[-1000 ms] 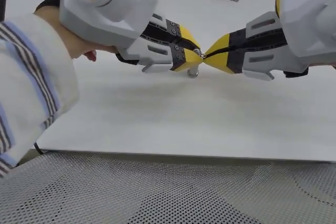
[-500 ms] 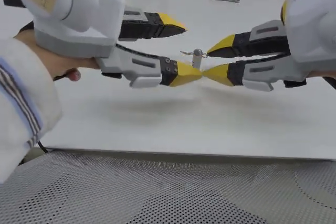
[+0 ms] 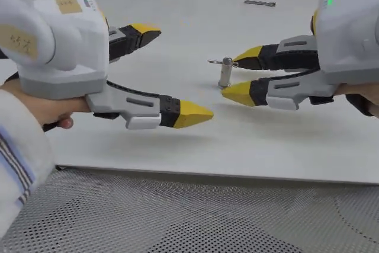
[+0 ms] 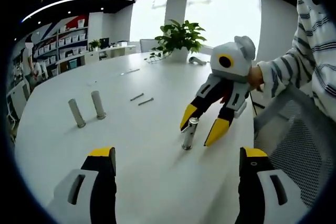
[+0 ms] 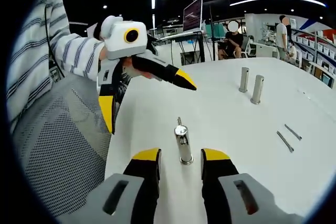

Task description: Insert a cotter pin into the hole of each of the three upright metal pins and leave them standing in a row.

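Standing on the worktop (image 3: 177, 140), cotter pin (image 3: 214, 61) through its hole, the metal pin (image 3: 225, 75) sits between the parted fingers (image 3: 243, 93) of the right gripper (image 3: 233, 76), likely guarding against tipping, while the left gripper (image 3: 185, 71) hovers apart, fingers spread.

The left gripper (image 3: 183, 72) and right gripper (image 3: 230, 75) share one build. The pointed jaw tips are yellow, the links behind them black with small screws. Pale grey arms with slotted recesses lead back to a bulky white-and-grey housing (image 3: 59, 57). Tan labels (image 3: 69, 3) mark the left housing; a green light (image 3: 330, 2) glows on the right. Behind the left housing, the sleeve (image 3: 15, 158) is white with thin blue and dark stripes.
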`<act>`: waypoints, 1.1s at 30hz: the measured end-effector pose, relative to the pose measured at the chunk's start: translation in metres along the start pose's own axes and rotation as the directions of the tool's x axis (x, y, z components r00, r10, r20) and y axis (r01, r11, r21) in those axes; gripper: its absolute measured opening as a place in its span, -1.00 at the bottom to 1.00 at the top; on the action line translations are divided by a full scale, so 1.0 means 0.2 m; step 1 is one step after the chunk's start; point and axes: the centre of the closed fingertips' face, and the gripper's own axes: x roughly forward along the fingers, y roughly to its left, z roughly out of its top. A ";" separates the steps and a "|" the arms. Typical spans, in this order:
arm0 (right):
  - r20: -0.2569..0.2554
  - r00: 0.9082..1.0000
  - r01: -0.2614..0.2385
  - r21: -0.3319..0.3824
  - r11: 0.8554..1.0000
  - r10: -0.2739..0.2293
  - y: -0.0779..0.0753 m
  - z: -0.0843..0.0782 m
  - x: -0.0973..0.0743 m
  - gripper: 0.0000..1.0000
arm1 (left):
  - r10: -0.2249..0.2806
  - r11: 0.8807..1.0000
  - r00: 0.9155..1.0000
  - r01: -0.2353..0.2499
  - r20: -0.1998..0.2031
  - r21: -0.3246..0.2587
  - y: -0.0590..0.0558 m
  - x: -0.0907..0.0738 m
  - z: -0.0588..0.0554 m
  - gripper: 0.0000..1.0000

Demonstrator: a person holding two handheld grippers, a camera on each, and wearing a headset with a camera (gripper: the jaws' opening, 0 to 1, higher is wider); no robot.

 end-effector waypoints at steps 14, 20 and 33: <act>0.033 0.999 -0.006 -0.027 1.000 0.007 -0.01 -0.01 0.06 -0.77 | 0.015 0.997 1.000 -0.013 0.016 -0.077 -0.03 -0.05 -0.03 0.97; 0.046 0.999 -0.002 -0.035 0.999 0.003 -0.01 0.00 0.07 -0.86 | 0.015 0.997 1.000 -0.015 -0.004 -0.073 -0.04 -0.06 -0.05 0.97; 0.043 0.999 0.020 -0.089 0.996 -0.017 -0.03 0.01 0.06 -0.92 | 0.027 0.996 1.000 -0.026 0.005 -0.087 -0.04 -0.07 -0.05 0.97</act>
